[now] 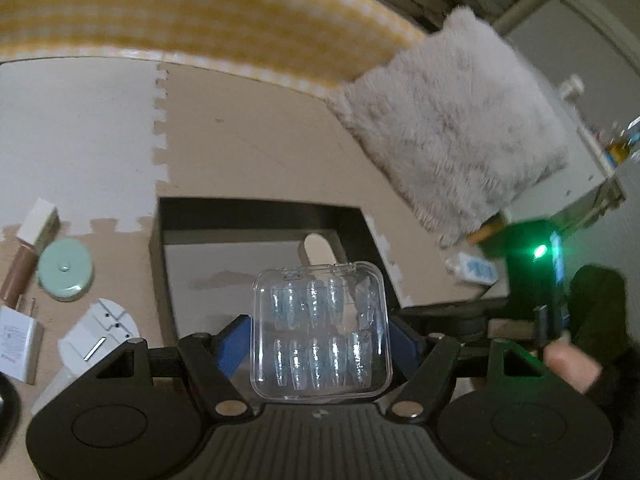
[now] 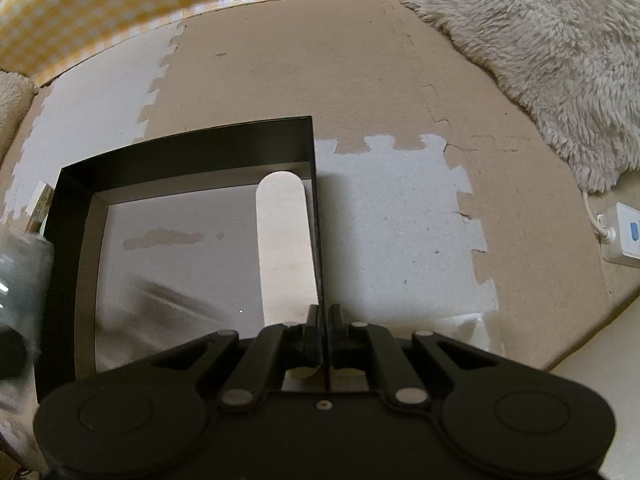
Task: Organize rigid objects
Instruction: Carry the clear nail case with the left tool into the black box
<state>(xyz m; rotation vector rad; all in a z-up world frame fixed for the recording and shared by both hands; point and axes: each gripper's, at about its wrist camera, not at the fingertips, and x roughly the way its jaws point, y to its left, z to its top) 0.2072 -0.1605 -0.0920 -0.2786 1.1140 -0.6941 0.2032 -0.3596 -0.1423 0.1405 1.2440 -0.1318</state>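
The left gripper (image 1: 320,344) is holding a clear plastic case of press-on nails (image 1: 320,330) between its jaws, clamped by the case's two side edges so the flat lid is facing the camera and the contents are staying level. The case is hanging above the near part of the black open box (image 1: 264,216), evidently being carried there for sorting. The right gripper (image 2: 323,322) is pinching the box's right wall (image 2: 316,216) with its jaws narrowed onto the thin panel, one finger inside and one outside; this is judged to be steadying the box against sliding on the foam mat (image 2: 320,60). Inside the box, a pale flat stick, probably a nail file (image 2: 285,240), is lying along that right wall, leaving the left and centre floor open for the case. The box walls are standing upright, so the case is needing to come down inside the rim rather than slide in from the side. To the left of the box, a green round compact (image 1: 66,274), a white charger (image 1: 18,344), a lip gloss tube (image 1: 20,276) and a white device (image 1: 102,332) are waiting on the mat. A fluffy cushion (image 1: 452,136) is lying well apart to the right, posing no obstruction.
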